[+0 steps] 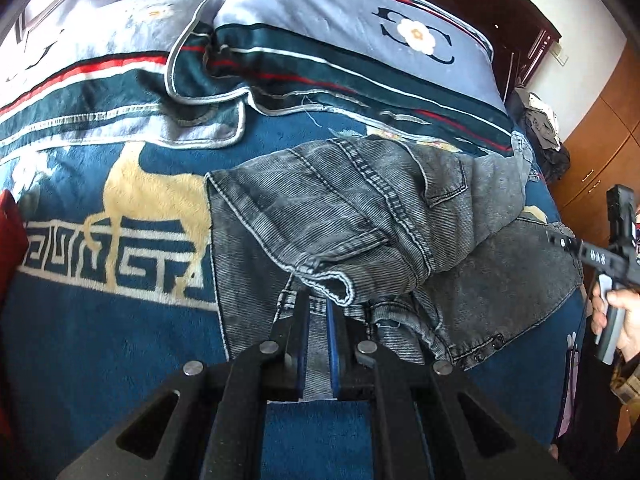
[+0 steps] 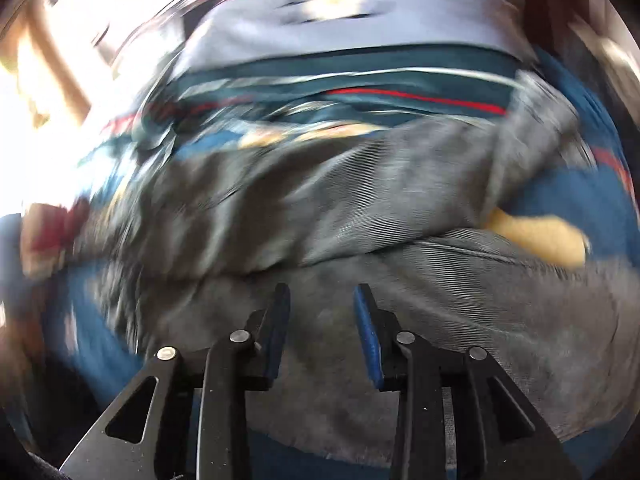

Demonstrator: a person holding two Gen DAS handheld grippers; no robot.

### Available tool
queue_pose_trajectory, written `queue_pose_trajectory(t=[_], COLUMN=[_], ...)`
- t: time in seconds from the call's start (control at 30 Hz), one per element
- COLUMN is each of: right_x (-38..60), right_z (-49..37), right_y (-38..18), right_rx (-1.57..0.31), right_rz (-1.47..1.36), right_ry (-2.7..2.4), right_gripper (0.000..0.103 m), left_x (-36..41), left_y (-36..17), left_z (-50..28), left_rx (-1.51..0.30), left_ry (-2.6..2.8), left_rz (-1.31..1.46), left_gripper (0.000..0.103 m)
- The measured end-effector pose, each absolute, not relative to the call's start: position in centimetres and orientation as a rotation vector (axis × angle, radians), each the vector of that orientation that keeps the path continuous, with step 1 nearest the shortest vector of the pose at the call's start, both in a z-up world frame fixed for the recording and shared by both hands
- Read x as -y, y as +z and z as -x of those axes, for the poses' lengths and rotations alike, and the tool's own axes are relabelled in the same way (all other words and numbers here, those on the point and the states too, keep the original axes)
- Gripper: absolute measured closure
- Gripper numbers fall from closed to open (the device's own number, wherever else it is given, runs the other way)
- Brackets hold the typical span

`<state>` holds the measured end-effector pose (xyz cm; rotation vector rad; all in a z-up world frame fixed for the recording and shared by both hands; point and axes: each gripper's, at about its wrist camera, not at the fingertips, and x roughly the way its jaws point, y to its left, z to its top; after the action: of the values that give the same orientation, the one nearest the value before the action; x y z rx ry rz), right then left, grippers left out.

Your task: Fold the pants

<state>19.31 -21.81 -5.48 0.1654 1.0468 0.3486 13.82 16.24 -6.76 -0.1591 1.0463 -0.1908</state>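
Grey washed jeans point(image 1: 360, 216) lie bunched on the blue patterned blanket point(image 1: 120, 320), one part folded over the rest. My left gripper point(image 1: 318, 304) is shut on a strip of the jeans' fabric near their front edge, close to the blanket. The right gripper shows at the far right of the left wrist view point(image 1: 616, 256), held in a hand beside the bed. In the blurred right wrist view my right gripper point(image 2: 322, 292) is open and empty, just above the grey jeans point(image 2: 360, 208).
Two blue-grey pillows point(image 1: 360, 36) lie at the head of the bed. A pile of clothes point(image 1: 544, 136) sits past the bed's right edge near wooden cabinets point(image 1: 600, 168). A red object point(image 1: 10, 240) lies at the left edge.
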Motion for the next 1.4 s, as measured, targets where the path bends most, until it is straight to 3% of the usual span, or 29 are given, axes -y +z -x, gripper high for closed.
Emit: queue_pose_trajectory(t=[0.13,0.17,0.2,0.27,0.4,0.47,0.6,0.73,0.77,0.8,0.83,0.87,0.9,1.07,1.3,1.33,1.4], right_x=[25.6,26.6,27.4,28.6,30.5,31.0,31.4,31.2,31.2,31.5,31.8,32.0,32.3,32.6,32.5,32.5,32.0], right_z=[-21.5,-22.1,-22.7,-23.5,-24.8,-25.7,-27.0,-28.5,-28.6,-28.4,-28.2,-28.0,-27.5,-25.9,-24.9,-24.9,-25.0], right_y=[-6.3,-6.5,-6.6,-6.9,-7.1,-7.3,-8.2,-10.0,-10.4,-10.7,-10.8,-10.7,-10.3,-7.5,-6.0,-6.0,-6.0], right_rx=[-1.049,-1.047,-1.044,-1.02,-0.974,-0.974,-0.997,-1.047,-1.058,-1.061,-1.054,-1.042,-1.017,-0.943,-0.933,-0.934,-0.936], right_rz=[-0.388,-0.442,-0.485,-0.562,-0.604,-0.577,-0.523,-0.517,-0.521,-0.523,-0.53,-0.549,-0.571,-0.552,-0.518,-0.517,-0.514], right_ry=[0.241,0.216,0.192,0.157,0.068,0.042,0.018,0.008,0.002,-0.011,-0.023,-0.024,-0.023,0.029,0.044,0.043,0.039], right_gripper=[0.069,0.061,0.044,0.032,0.033,0.038,0.059,0.06,0.066,0.084,0.092,0.093,0.094,0.094,0.094,0.094,0.094], left_x=[-16.5,-16.5,-16.6,-16.7,-16.6,-16.6,-16.7,-16.7,-16.7,-16.7,-16.7,-16.8,-16.8,-16.9,-15.9,-15.8,-15.3], left_y=[-7.1,-7.2,-7.3,-7.5,-7.9,-7.9,-8.1,-8.0,-7.8,-7.7,-7.4,-7.2,-6.9,-6.3,-9.8,-10.2,-10.2], left_z=[-13.8,-13.7,-13.6,-13.5,-13.4,-13.5,-13.5,-13.3,-13.2,-13.0,-12.8,-12.6,-12.4,-12.5,-16.4,-16.7,-17.1], left_rx=[-1.051,-1.051,-1.047,-1.046,-1.066,-1.067,-1.079,-1.083,-1.082,-1.078,-1.071,-1.063,-1.047,-1.02,-1.163,-1.167,-1.154], left_ry=[-0.197,-0.2,-0.2,-0.195,-0.198,-0.199,-0.202,-0.191,-0.189,-0.186,-0.184,-0.183,-0.184,-0.199,-0.135,-0.126,-0.084], left_rz=[0.174,0.187,0.202,0.23,0.24,0.249,0.273,0.278,0.28,0.287,0.293,0.299,0.308,0.362,0.439,0.447,0.403], left_gripper=[0.093,0.093,0.093,0.093,0.093,0.092,0.087,0.085,0.08,0.068,0.06,0.042,0.031,0.025,0.03,0.035,0.063])
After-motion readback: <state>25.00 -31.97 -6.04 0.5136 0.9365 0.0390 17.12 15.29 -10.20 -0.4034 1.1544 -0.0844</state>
